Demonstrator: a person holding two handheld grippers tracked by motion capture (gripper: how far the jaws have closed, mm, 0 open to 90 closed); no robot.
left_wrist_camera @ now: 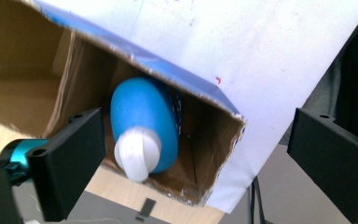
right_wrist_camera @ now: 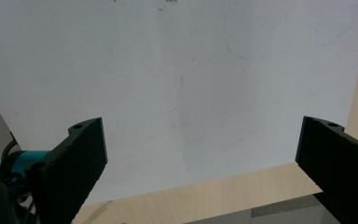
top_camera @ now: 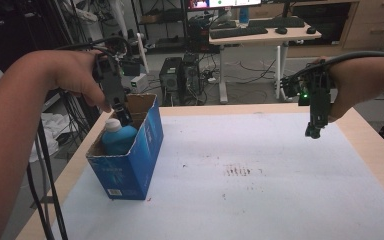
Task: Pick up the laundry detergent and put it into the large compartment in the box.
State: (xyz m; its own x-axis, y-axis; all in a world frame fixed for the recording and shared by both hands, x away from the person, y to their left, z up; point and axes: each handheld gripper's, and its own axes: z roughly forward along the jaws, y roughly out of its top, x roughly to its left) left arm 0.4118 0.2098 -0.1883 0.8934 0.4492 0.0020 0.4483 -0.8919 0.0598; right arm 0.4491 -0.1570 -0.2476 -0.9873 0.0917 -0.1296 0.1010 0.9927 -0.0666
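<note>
The left tool (top_camera: pixel 122 111) hangs just above the open mouth of the blue cardboard box (top_camera: pixel 147 150), its jaws wide apart with nothing between them. Directly below its tips, a blue plastic bottle with a white screw cap (top_camera: pixel 117 135) stands inside the box. From where I stand this looks like the letting-go step of putting the bottle into the box, and it seems nearly done.

To finish it well, I think the left tool should rise straight up and out, keeping its jaws spread so neither one catches the white cap or the torn cardboard rim close beside them. A sideways drag here could tip the bottle or shove the light box across the white paper sheet (top_camera: pixel 260 165) covering the bench.

The right tool (top_camera: pixel 314 131) hovers well off to the other side over bare paper, jaws also parted and holding nothing. It is best kept out of the way.

In the left gripper view the bottle (left_wrist_camera: pixel 144 123) shows a rounded, glossy blue shoulder, with a darker label on the side away from the tool. Its cap is plain white. The bottle sits against the near wall of the box (left_wrist_camera: pixel 135 56), and brown unprinted cardboard lines the inside. It is leaning slightly rather than standing dead upright.
</note>
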